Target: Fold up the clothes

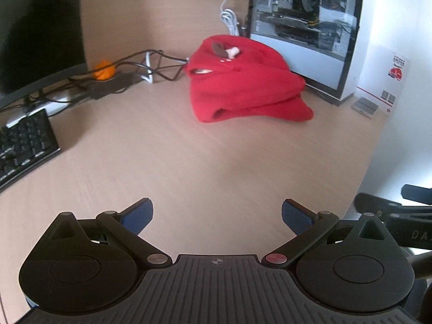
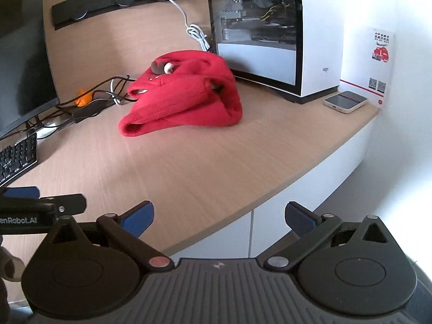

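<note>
A red fleece garment (image 1: 243, 81) lies folded in a thick bundle at the back of the wooden desk (image 1: 189, 162), close to the computer case. The right wrist view shows the same red garment (image 2: 183, 97) with a small brown and white ornament on top. My left gripper (image 1: 217, 213) is open over the desk's near part, well short of the garment, with nothing between its blue pads. My right gripper (image 2: 219, 216) is open too, at the desk's front edge (image 2: 243, 202), empty. The left gripper's body (image 2: 40, 210) shows at the left of the right wrist view.
A glass-sided computer case (image 2: 264, 32) stands at the back right. A black keyboard (image 1: 24, 145), a monitor (image 1: 37, 27), tangled cables and a small orange object (image 1: 104, 71) fill the left. A white cable (image 2: 194, 32) hangs from the wall. A small white device (image 2: 345, 101) lies at the right corner.
</note>
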A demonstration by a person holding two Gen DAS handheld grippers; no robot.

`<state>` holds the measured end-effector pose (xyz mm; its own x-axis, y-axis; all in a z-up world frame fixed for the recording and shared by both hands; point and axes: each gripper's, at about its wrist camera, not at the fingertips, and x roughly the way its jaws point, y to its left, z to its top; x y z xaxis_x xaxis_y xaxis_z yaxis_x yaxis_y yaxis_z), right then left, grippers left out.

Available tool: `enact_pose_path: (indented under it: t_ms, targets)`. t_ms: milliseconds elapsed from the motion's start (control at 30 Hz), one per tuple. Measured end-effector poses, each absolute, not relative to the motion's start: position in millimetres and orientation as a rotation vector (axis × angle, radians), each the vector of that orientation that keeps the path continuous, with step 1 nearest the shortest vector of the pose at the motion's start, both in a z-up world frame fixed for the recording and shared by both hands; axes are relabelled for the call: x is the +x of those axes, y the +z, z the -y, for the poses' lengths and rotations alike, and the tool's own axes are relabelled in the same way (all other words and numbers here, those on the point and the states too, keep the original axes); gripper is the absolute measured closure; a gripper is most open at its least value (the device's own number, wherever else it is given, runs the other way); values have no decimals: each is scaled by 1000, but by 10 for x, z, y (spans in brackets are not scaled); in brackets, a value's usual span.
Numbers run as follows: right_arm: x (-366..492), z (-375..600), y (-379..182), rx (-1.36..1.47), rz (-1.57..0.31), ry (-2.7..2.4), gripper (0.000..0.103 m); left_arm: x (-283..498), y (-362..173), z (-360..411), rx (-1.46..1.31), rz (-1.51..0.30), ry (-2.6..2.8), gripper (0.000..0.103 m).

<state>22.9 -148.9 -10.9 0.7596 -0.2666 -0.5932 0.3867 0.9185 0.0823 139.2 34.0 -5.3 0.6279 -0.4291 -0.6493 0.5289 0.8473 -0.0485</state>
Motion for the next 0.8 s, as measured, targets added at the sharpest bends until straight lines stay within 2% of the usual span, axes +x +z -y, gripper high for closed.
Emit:
enact_pose_path:
  t_ms: [800]
  targets:
    - [324,1527,-129,184,-636,-304,0,1388,9,-285,156,-698,-527,0]
